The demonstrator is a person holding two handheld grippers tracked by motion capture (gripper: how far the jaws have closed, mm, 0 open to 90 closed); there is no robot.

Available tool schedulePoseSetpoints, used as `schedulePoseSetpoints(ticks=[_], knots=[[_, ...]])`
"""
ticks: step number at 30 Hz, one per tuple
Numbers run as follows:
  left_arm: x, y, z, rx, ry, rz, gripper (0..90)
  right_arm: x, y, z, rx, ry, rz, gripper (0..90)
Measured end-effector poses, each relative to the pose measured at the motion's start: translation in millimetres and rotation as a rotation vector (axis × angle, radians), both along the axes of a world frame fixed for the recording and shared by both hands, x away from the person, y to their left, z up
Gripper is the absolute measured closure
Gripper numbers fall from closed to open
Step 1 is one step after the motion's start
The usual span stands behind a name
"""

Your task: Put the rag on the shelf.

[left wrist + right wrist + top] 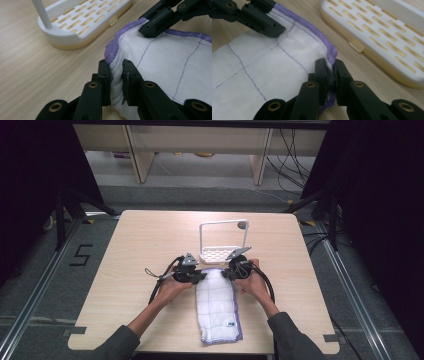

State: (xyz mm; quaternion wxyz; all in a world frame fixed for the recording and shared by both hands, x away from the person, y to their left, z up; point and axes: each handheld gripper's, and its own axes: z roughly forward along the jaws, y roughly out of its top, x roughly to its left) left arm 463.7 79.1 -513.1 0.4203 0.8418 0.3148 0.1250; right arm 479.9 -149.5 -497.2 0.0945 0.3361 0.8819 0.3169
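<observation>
Cloth lies folded on the bench. Left gripper and right gripper each pinch a far corner, probably to lift it evenly toward the rack.

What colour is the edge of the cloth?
Purple, round the white cloth; clearest in the right gripper view.

White cloth with thin purple grid stitching and purple hemmed edge, folded into a long narrow strip, lying flat on the bench. Far end sits just in front of the white slotted rack, near end reaches toward the bench's front edge. Small blue label near that front end. Far two corners pinched: left hand-held gripper clamps one corner, right hand-held gripper clamps the other; hem bunches up slightly there.
</observation>
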Motion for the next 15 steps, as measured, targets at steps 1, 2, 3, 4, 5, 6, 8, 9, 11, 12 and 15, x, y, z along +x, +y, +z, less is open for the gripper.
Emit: schedulePoseSetpoints(ticks=[1, 2, 3, 4, 5, 6, 8, 9, 11, 12, 15], knots=[[-0.8, 0.3, 2.4, 0.005, -0.008, -0.004, 78.9, -0.9, 1.0, 0.5, 0.009, -0.013, -0.027, 84.0], [-1.5, 0.3, 4.1, 0.001, -0.012, -0.005, 79.1, 0.3, -2.0, 3.1, 0.014, -0.036, 0.008, 84.1], [-2.3, 0.5, 7.6, -0.001, -0.022, -0.009, 79.3, -0.9, -3.5, 6.6, 0.007, -0.028, -0.001, 84.1], [-2.7, 0.6, 9.7, -0.007, -0.027, -0.01, 79.4, -1.1, -4.6, 9.9, 0.029, -0.041, 0.006, 84.2], [-3.8, 0.7, 12.6, -0.014, -0.035, -0.009, 79.5, -1.5, -5.3, 11.5, 0.037, -0.058, 0.007, 84.3], [-5.1, 1.2, 16.5, -0.021, -0.039, -0.013, 79.6, -3.6, -6.1, 16.4, 0.039, -0.048, 0.007, 84.3], [-7.7, 1.7, 22.6, -0.021, -0.053, -0.016, 79.7, -7.4, -7.6, 23.3, 0.048, -0.071, 0.009, 84.3], [-8.3, 2.3, 25.1, -0.029, -0.057, -0.023, 79.7, -9.6, -7.2, 25.5, 0.056, -0.079, 0.005, 84.3], [-9.8, 3.5, 29.9, -0.036, -0.063, -0.021, 79.7, -12.4, -7.8, 29.6, 0.069, -0.106, 0.014, 84.4], [-10.6, 3.3, 31.0, -0.053, -0.065, -0.017, 79.7, -15.3, -8.9, 34.9, 0.064, -0.096, 0.016, 84.4], [-13.0, 4.3, 36.1, -0.052, -0.075, -0.02, 79.7, -19.4, -11.4, 39.7, 0.091, -0.127, 0.027, 84.4]])
